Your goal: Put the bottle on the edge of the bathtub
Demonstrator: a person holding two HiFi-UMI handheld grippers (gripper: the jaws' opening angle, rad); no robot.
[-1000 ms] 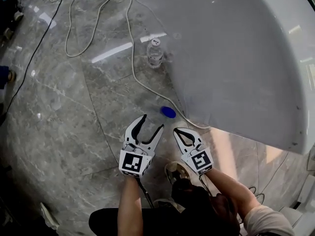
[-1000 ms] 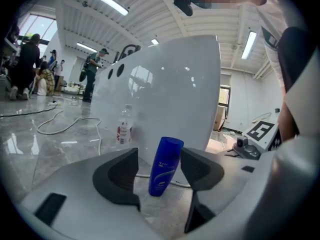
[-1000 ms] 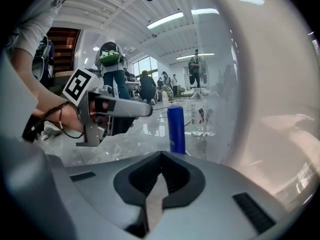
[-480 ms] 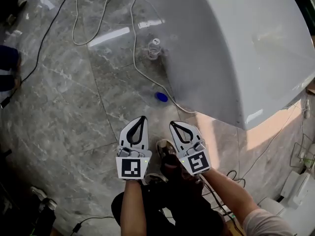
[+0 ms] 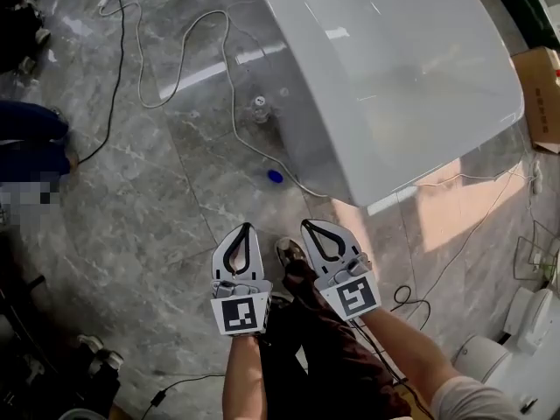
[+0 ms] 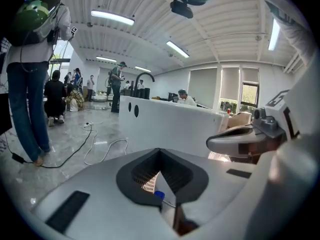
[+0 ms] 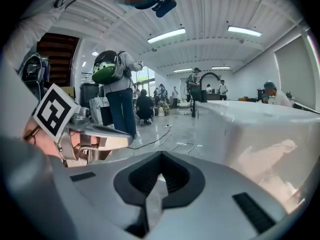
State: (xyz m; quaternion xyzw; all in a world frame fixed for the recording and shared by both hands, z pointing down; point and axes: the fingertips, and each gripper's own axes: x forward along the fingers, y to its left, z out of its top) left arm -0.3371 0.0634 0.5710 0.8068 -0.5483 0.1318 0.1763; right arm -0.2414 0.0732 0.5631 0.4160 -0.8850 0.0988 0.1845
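A small clear bottle (image 5: 260,104) stands on the grey marble floor, close against the side of the white bathtub (image 5: 394,68). Its blue cap (image 5: 275,176) lies on the floor nearer to me, and shows through the left jaws as a blue cap (image 6: 159,195). My left gripper (image 5: 245,227) and right gripper (image 5: 307,225) hang side by side above my shoes, well short of the bottle. Both are shut and hold nothing. The tub wall (image 6: 170,126) fills the middle of the left gripper view, and the tub (image 7: 260,129) lies at the right of the right gripper view.
A white cable (image 5: 229,86) loops over the floor past the bottle and along the tub's foot. A black cable (image 5: 112,103) runs at the left by a person's legs (image 5: 31,143). A cardboard box (image 5: 541,94) sits right of the tub. Several people stand far off.
The left gripper's jaws have closed. The view has pulled back, so the bottle, cap and tub look smaller and farther. Both grippers have stayed low in the picture.
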